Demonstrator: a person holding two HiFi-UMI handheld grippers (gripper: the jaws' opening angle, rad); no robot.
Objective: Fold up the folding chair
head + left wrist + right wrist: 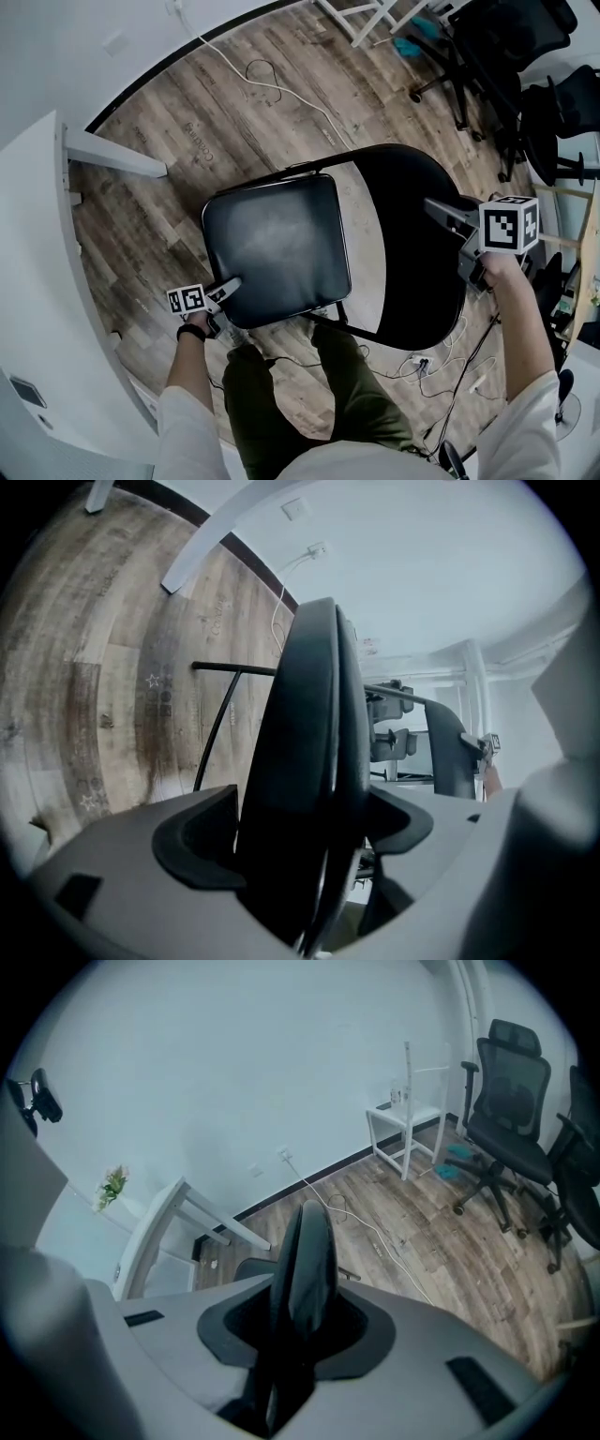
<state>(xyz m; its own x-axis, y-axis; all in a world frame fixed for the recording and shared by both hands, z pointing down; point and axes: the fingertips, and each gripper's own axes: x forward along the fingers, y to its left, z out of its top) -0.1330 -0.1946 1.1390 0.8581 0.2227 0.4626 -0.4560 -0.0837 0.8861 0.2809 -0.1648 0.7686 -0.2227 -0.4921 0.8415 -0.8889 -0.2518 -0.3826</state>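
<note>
In the head view a black folding chair stands open on the wood floor, its padded seat (277, 248) in the middle and its curved backrest (412, 244) to the right. My left gripper (225, 289) reaches the seat's near left corner. In the left gripper view the seat edge (314, 724) fills the gap of the left gripper (300, 827), which is shut on it. My right gripper (450, 220) sits at the backrest's top edge. The right gripper view shows the backrest (305, 1260) standing on edge in the right gripper (295, 1321), pads pressed to both sides.
A white desk (37, 234) with a slanted leg (112, 155) runs along the left. A white cable (281, 94) crosses the floor beyond the chair. Black office chairs (497, 47) stand at the far right, with loose cables (441, 366) near my feet.
</note>
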